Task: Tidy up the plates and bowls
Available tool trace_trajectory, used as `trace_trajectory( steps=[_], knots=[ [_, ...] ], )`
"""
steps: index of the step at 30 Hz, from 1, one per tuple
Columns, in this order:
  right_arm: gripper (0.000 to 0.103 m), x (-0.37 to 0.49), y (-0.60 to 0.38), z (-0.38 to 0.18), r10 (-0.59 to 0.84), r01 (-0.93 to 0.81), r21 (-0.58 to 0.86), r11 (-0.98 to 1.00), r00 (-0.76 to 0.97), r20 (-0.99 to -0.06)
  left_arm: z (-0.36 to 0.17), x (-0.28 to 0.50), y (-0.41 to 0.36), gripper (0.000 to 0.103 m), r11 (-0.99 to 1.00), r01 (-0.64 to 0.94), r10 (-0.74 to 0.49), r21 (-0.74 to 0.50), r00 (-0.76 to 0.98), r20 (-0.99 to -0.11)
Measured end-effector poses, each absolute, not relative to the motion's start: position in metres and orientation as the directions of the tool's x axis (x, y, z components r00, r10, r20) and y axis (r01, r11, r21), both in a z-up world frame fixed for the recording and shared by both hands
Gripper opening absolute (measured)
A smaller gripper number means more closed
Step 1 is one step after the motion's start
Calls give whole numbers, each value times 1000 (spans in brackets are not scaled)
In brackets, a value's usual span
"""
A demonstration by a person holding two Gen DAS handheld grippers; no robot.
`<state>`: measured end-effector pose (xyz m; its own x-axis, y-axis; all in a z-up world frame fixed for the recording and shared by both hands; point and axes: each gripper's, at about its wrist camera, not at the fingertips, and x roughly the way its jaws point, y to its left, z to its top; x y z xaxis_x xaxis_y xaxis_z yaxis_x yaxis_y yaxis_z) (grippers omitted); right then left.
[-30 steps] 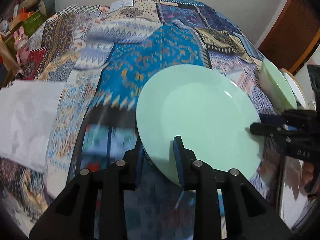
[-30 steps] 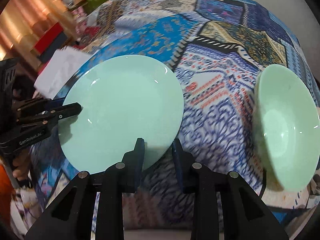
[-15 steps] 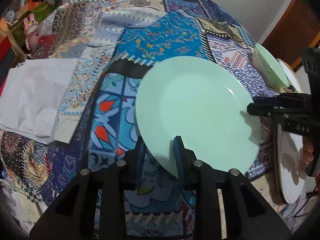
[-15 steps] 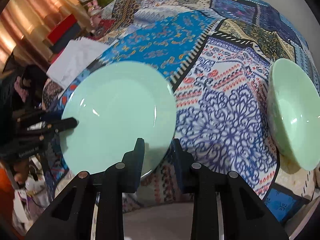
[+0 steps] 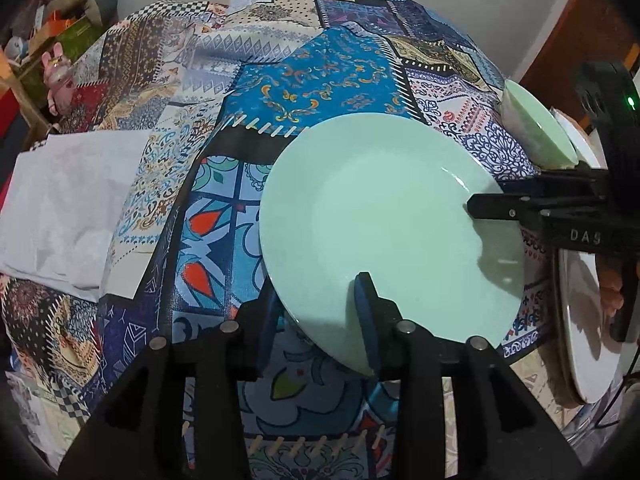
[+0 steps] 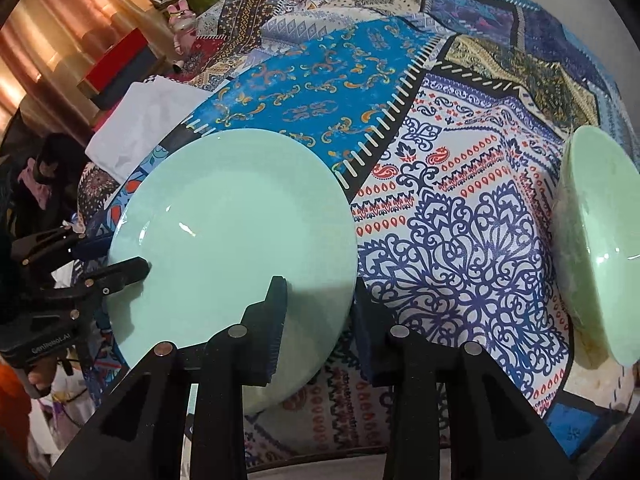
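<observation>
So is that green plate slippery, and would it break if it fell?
Probably slippery: the green plate shows shiny glare. It looks stiff, staying flat while both hand-held grippers pinch its rim. Likely breakable if it is ceramic or glass, which I cannot confirm.

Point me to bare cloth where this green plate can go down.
Free: the blue floral patch beyond the green plate, and the navy-and-red patterned cloth between the plate and the green bowl. Crowded: the right edge, with the bowl and a white plate, and the left side under the white paper.
</observation>
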<state>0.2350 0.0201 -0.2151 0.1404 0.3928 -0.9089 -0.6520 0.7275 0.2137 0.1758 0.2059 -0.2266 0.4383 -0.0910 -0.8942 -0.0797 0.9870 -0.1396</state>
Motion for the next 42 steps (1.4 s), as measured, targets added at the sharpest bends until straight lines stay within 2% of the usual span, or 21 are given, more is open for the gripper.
trace_trajectory(
  steps=[15, 27, 42],
  knots=[
    [28, 211, 6, -189, 463, -674, 221, 705, 201, -863, -204, 149, 205, 36, 980, -112, -93, -163, 469, -878],
    [28, 193, -28, -153, 515, -648, 241, 723, 273, -813, -157, 124, 177, 36, 986, -68, -89, -151, 548, -832],
    [28, 162, -87, -121, 545, -614, 252, 748, 352, -761, -125, 105, 129, 36, 985, -18, -129, -171, 584, -801]
  ],
)
